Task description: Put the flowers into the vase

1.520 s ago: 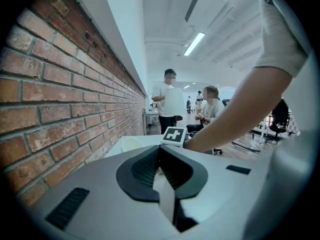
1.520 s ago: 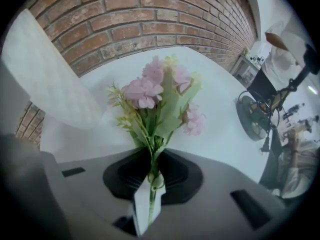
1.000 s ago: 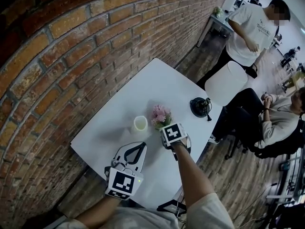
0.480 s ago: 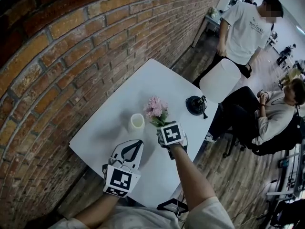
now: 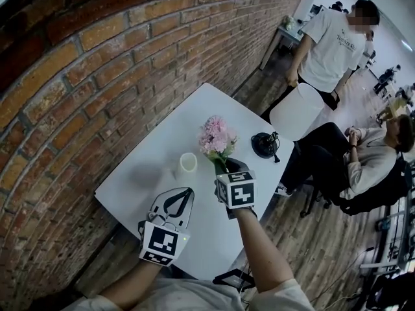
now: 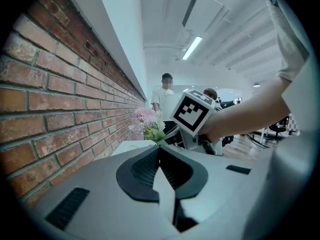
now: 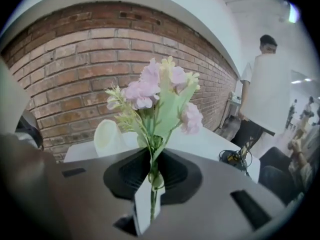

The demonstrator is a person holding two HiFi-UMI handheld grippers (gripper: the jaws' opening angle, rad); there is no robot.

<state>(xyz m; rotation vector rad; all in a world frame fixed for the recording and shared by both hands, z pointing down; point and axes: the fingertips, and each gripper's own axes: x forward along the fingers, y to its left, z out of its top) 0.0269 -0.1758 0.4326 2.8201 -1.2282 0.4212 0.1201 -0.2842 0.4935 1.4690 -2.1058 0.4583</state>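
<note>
Nearest, the left gripper [image 5: 183, 198] sits low, its jaws together on nothing. The right gripper [image 5: 227, 168] pinches the thin green stem of the flowers [image 5: 217, 138], now lifted clear of the white table [image 5: 214, 102] (a second ago they hung lower), so insertion looks next. Beyond, the smooth cream cylindrical vase [image 5: 188, 162] stands empty, just left of the papery pink blooms.

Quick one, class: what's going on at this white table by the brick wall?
A person holds a tool in each hand. The right tool is shut on the stem of a bunch of pink flowers, holding it upright above the table, just right of the white vase. The flowers are not yet in the vase. The left tool has its jaws together with nothing between them, over the table's near edge.
</note>
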